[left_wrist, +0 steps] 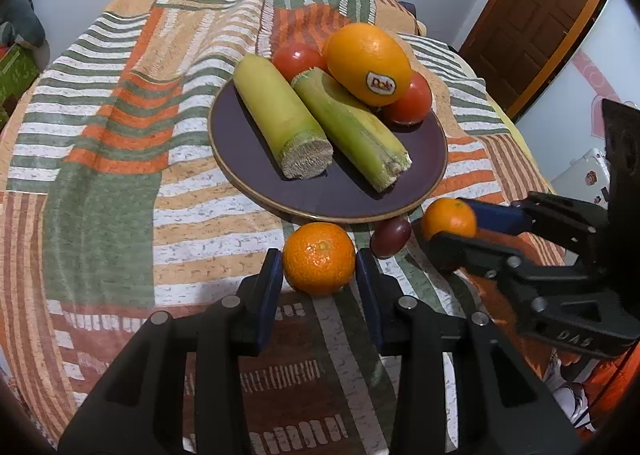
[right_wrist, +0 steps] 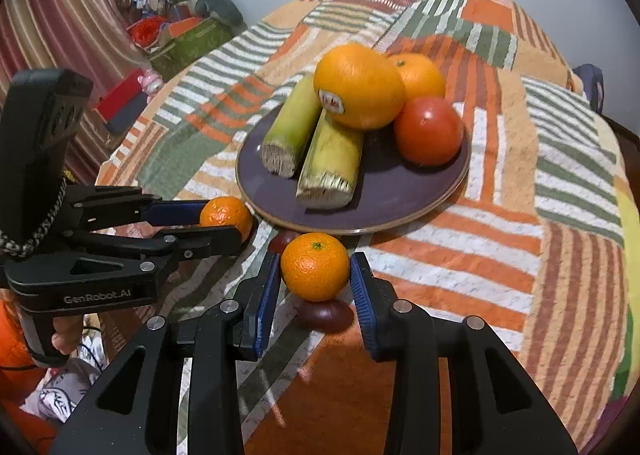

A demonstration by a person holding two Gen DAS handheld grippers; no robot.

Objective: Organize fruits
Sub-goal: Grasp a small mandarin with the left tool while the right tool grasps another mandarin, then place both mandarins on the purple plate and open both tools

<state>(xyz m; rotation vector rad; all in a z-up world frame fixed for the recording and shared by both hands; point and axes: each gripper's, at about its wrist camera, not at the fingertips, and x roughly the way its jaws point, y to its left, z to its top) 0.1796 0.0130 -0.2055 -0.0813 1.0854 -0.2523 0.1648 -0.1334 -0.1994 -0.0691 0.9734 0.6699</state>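
A purple plate [left_wrist: 340, 195] [right_wrist: 384, 199] holds two sugarcane pieces [left_wrist: 280, 115] [right_wrist: 328, 163], a large orange with a sticker [left_wrist: 368, 63] [right_wrist: 358, 85], tomatoes [left_wrist: 410, 99] [right_wrist: 428, 131] and another orange [right_wrist: 420, 75]. My left gripper [left_wrist: 318, 261] [right_wrist: 236, 221] is shut on a mandarin [left_wrist: 319, 257] [right_wrist: 226, 215] just in front of the plate. My right gripper [right_wrist: 316, 269] [left_wrist: 452, 221] is shut on a second mandarin [right_wrist: 315, 266] [left_wrist: 449, 218], held above the cloth. Dark plums [left_wrist: 390, 237] [right_wrist: 326, 315] [right_wrist: 282, 241] lie on the cloth near both mandarins.
The round table wears a striped orange, green and white cloth [left_wrist: 120, 175] [right_wrist: 540, 215]. A wooden door [left_wrist: 532, 15] stands at the right. Boxes and toys [right_wrist: 180, 35] sit on the floor beyond the table, beside a striped curtain [right_wrist: 72, 15].
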